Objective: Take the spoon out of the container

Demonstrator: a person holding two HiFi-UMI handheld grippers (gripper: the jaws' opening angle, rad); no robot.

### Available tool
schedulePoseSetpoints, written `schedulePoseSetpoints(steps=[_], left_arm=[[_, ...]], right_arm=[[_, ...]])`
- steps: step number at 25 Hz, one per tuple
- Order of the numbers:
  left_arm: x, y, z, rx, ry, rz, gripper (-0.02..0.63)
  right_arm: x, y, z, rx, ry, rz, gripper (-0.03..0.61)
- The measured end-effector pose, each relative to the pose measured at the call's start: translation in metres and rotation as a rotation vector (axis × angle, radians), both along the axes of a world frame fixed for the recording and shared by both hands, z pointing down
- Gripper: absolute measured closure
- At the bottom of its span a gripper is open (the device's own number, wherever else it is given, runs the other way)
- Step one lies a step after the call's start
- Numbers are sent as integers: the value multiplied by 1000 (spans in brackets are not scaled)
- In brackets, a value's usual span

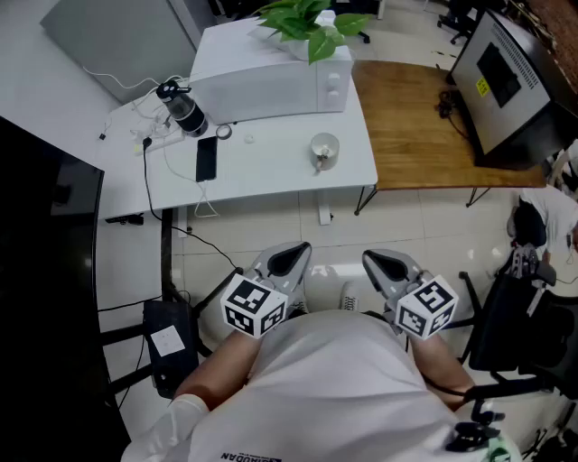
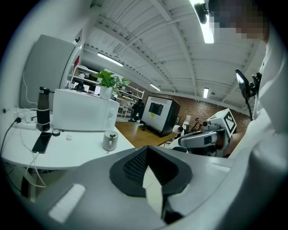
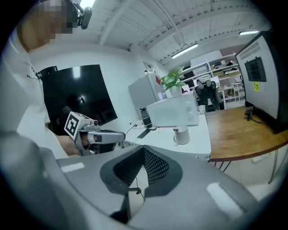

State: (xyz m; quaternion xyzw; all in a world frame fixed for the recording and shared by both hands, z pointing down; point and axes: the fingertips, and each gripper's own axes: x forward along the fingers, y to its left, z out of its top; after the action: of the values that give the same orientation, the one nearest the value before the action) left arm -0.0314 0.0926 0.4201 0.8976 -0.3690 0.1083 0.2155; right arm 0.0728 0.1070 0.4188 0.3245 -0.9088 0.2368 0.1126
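- Your left gripper [image 1: 291, 257] sits against your torso, short of the white table [image 1: 271, 176]. Its claw is fully closed with nothing between the pads.
- Your right gripper [image 1: 386, 263] is level with it. Its own view shows the pads meeting at the tip, so that claw is closed and empty too.
- I read this tucked, symmetric hold as a rest pose. Neither hand is committed to the reach.
- The container [image 1: 324, 150], a pale mug, stands upright near the table's front edge, toward the front right corner. The spoon [image 1: 321, 162] stands in it, its top showing just above the rim.
- The mug is placed handily for you. Bare tabletop lies on all sides of it, and nothing stands between it and the front edge.
- The microwave [image 1: 271, 77] fills the back edge behind the mug, with a plant [image 1: 307, 23] on top.
- A dark bottle [image 1: 183, 108], a phone [image 1: 206, 159] and some cables crowd the left part of the table, well apart from the mug.
- A wooden table [image 1: 415, 126] adjoins the right edge.
- You will probably need to open a claw before closing on the spoon's top.
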Motion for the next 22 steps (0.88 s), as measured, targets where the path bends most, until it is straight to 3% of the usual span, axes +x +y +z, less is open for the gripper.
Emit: schedulePoseSetpoints(steps=[9,22], left_arm=[[-14,-7,-1,14,0,-2,609],[-72,-10,3,19,8,32,609]], right_arm=[[-7,-5,0,4,10,12,572],[-63,-5,0,1,31,47,572]])
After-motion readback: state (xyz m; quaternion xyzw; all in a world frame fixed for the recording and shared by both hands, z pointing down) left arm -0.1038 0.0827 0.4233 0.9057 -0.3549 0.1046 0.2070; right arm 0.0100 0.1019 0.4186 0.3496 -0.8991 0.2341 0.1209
